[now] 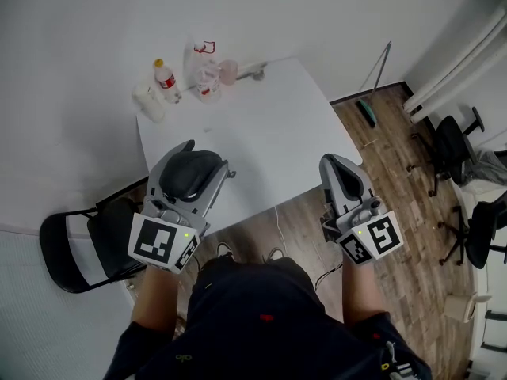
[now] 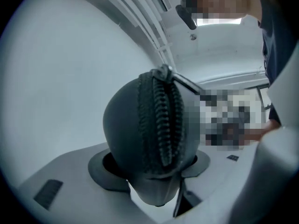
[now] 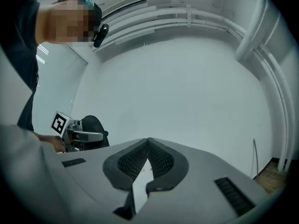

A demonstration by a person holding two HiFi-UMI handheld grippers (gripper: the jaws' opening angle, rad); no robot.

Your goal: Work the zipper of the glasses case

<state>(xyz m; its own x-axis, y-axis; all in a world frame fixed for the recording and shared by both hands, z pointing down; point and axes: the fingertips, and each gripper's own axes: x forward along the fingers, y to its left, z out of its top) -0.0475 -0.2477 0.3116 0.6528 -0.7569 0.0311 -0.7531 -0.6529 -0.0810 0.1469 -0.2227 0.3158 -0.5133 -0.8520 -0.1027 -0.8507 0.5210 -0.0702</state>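
Black and rounded, the glasses case (image 1: 190, 174) sits pinched between the spread jaws of your left gripper (image 1: 204, 163) above the white table's (image 1: 269, 125) near edge. Its ribbed zipper (image 2: 163, 125) faces that gripper's camera. Your right gripper (image 1: 339, 163), jaws pressed together on nothing, hangs at the table's near right corner. Bottles (image 1: 165, 79) cluster at its far left corner.

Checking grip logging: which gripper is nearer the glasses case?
Left. The left gripper clamps the case; the right gripper, shut and empty, is held apart to its right.
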